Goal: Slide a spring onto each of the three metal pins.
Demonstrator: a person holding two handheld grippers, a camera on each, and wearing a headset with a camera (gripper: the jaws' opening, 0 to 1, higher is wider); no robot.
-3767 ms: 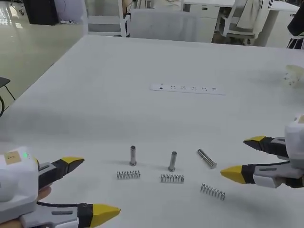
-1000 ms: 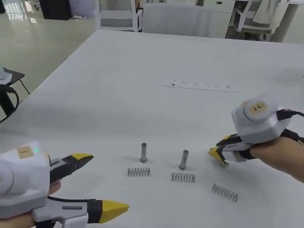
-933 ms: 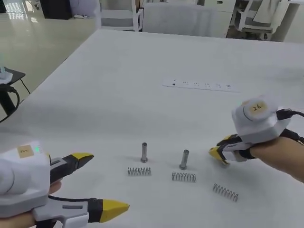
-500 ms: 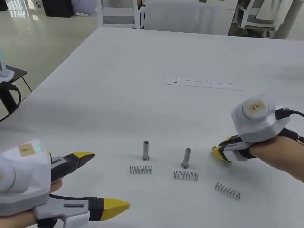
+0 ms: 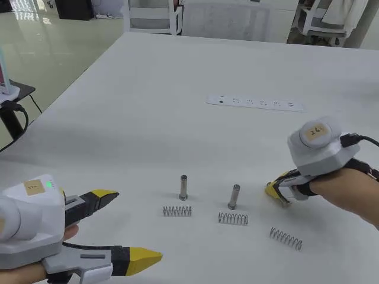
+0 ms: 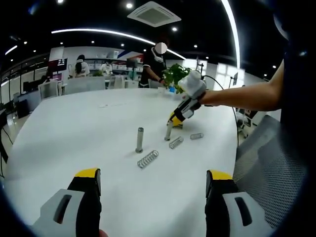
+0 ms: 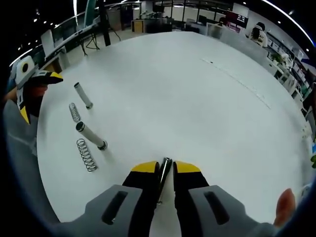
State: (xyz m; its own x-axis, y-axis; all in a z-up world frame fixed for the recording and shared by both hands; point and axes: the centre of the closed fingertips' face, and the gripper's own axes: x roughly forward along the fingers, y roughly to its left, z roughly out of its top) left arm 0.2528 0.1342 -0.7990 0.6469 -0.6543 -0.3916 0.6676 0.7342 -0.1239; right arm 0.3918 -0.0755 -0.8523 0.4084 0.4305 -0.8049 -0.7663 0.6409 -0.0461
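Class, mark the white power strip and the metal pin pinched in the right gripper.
Long white power strip (image 5: 254, 103), head view, its middle.
Slim metal pin (image 7: 166, 167), right gripper view, shaft between the jaws.

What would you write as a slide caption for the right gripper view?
Right gripper clamps one metal pin; two more pins stand on the white table, a spring lying beside each.

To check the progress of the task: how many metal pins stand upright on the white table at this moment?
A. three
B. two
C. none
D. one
B: the left pin and the middle pin stand upright, each with a spring lying in front of it, while the third pin is clamped in the right claw.
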